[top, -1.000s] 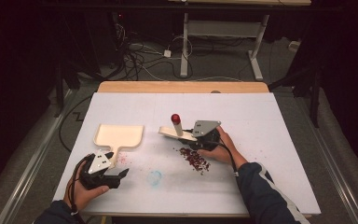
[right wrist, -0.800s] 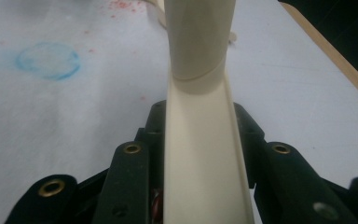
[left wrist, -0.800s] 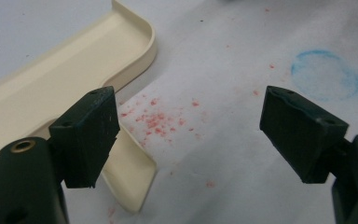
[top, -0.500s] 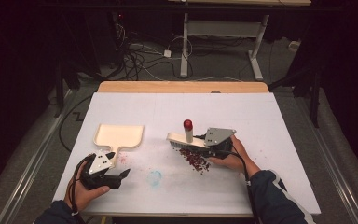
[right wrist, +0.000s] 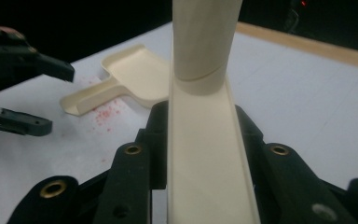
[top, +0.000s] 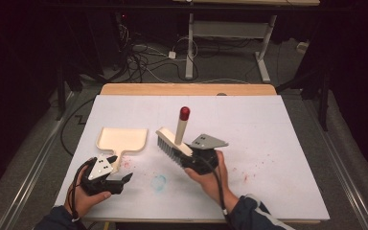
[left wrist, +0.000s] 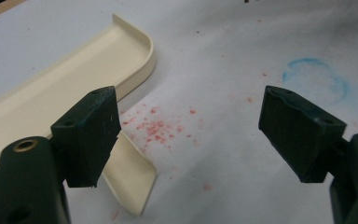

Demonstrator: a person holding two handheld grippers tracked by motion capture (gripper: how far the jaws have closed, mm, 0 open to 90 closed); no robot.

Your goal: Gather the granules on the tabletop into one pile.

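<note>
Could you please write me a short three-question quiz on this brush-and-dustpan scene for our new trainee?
1. True or false: the right gripper is shut on the brush.
2. What does the left gripper hold: A) the dustpan, B) nothing, C) the brush?
3. What colour is the ring mark on the table between the two hands?

Key
1. True; the jaws clamp the brush back.
2. B; the jaws stand open beside the dustpan's handle.
3. Blue.
</note>
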